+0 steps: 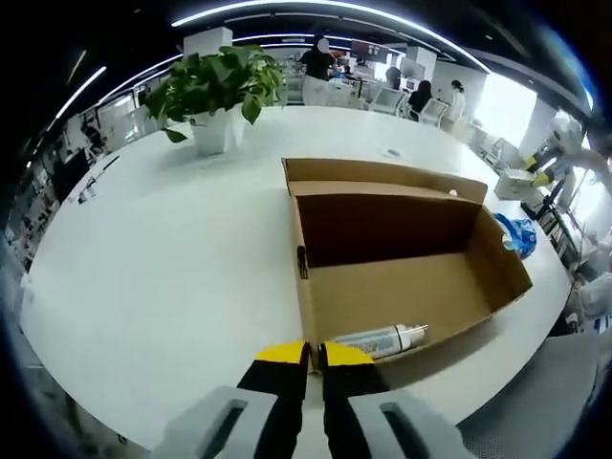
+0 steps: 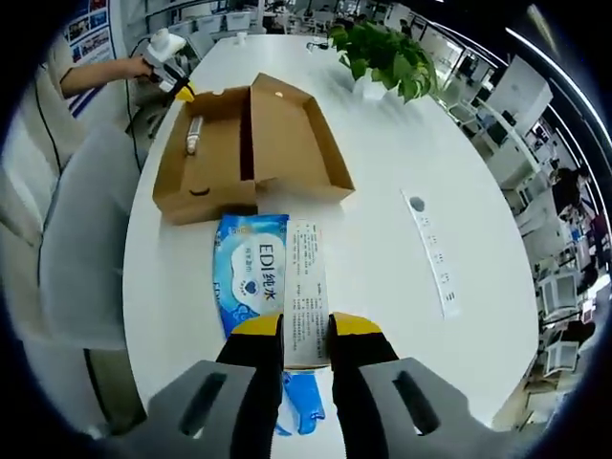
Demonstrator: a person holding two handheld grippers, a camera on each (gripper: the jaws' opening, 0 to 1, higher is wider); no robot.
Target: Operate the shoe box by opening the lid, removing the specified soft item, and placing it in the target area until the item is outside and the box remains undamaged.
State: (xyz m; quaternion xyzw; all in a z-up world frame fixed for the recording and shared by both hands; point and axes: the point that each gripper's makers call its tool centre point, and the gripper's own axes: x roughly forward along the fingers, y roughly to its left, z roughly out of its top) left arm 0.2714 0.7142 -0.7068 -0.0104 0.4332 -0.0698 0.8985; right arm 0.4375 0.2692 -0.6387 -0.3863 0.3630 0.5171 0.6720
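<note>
The brown shoe box lies open on the white table, its lid folded back. A white tube lies in the box's near corner. My left gripper is shut with nothing in it, its yellow tips at the box's near corner. A blue soft wipes pack with a white label lies outside the box on the table, its near end between my right gripper's jaws. My right gripper is shut on it. The left gripper shows at the box's far end. The pack shows past the box.
A potted plant stands on the table behind the box. A white strip lies right of the pack. A grey chair and a person's sleeve are at the table's edge. People sit at desks far behind.
</note>
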